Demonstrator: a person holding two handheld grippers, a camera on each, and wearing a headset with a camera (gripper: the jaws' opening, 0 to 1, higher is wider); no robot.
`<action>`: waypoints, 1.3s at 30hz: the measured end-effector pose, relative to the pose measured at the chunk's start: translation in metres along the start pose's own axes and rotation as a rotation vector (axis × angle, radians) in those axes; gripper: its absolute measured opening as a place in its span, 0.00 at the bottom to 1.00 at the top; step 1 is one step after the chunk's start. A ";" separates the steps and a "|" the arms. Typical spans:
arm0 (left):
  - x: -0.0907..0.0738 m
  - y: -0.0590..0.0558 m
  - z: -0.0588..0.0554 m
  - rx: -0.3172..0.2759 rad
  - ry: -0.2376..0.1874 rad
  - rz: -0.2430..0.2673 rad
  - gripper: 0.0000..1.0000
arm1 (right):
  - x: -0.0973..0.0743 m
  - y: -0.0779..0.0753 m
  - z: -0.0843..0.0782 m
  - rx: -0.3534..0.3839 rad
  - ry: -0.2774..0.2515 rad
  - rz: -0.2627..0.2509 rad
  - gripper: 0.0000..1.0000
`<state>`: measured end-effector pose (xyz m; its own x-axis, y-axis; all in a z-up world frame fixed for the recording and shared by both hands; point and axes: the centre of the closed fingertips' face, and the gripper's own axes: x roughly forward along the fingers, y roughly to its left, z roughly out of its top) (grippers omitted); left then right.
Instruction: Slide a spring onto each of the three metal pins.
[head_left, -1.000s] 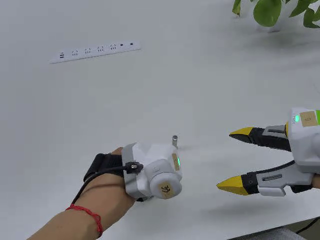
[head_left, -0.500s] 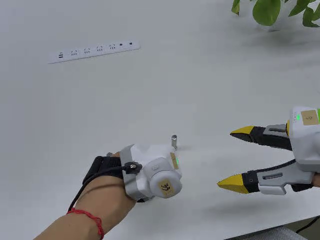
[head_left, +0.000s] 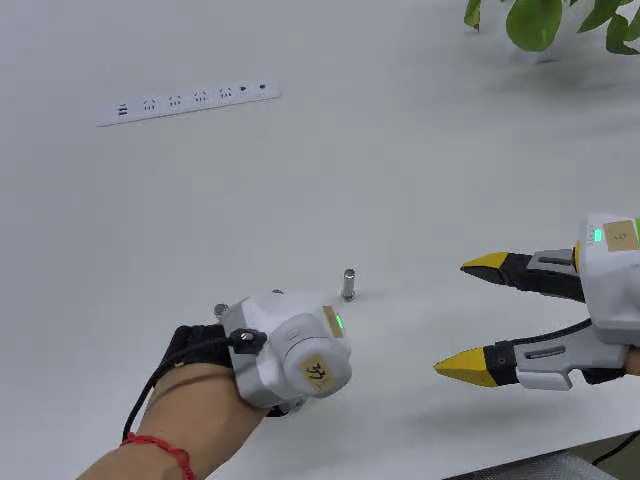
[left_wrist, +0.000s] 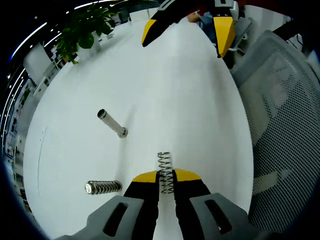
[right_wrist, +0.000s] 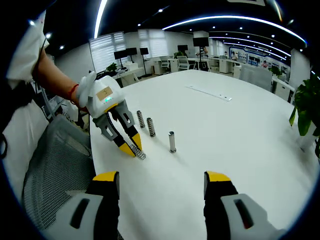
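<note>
In the left gripper view my left gripper is shut on a small steel spring that sticks out past its yellow tips, low over the white table. A bare metal pin stands just ahead and to its left, and a pin wearing a spring is nearer. The right gripper view shows two spring-covered pins, the bare pin, and the left gripper holding the spring. My right gripper stands open and empty, to the right of the bare pin.
A white power strip lies at the far left of the table. Plant leaves hang over the far right corner. A grey mesh chair stands just off the table's near edge.
My left gripper has drawn back to the left and toward the person with the spring, which uncovers pin tops beside it. The right gripper has stayed put.
</note>
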<state>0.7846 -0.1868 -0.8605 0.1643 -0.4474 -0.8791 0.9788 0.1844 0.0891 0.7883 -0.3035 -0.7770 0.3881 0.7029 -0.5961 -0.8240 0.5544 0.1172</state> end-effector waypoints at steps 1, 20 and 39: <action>-0.001 0.000 -0.001 -0.008 -0.004 0.001 0.11 | 0.000 0.000 0.000 0.001 -0.001 0.000 0.69; -0.002 -0.004 -0.004 -0.022 -0.040 -0.019 0.19 | 0.001 0.002 0.002 0.001 0.002 -0.002 0.69; -0.008 0.004 -0.021 -0.052 -0.035 0.005 0.16 | 0.001 0.001 0.000 -0.002 0.006 0.002 0.69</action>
<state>0.7847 -0.1642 -0.8628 0.1739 -0.4768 -0.8616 0.9705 0.2316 0.0678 0.7877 -0.3022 -0.7772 0.3837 0.7015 -0.6005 -0.8257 0.5518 0.1170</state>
